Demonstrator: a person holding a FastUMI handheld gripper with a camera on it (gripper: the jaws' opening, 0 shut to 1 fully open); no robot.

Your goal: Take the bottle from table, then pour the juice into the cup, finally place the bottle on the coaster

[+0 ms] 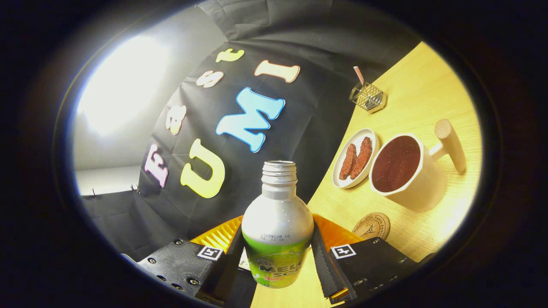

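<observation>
My gripper point(277, 256) is shut on a silver bottle point(277, 222) with a green label; both black fingers point(323, 261) press on its sides. The bottle's threaded mouth has no cap and stands up in front of the black wall. The whole view is tilted, so the wooden table point(428, 98) slopes up on the right. Beyond the right finger stands a white cup point(406, 171) with a wooden handle, holding dark red liquid. A round cork coaster point(371, 226) lies on the table just past the right finger, nearer than the cup.
A small white dish point(355, 159) with two brown snack pieces sits beside the cup, toward the wall. Farther along the table stands a wire holder point(368, 96) with a striped straw. A bright light glows at the left beyond the wall.
</observation>
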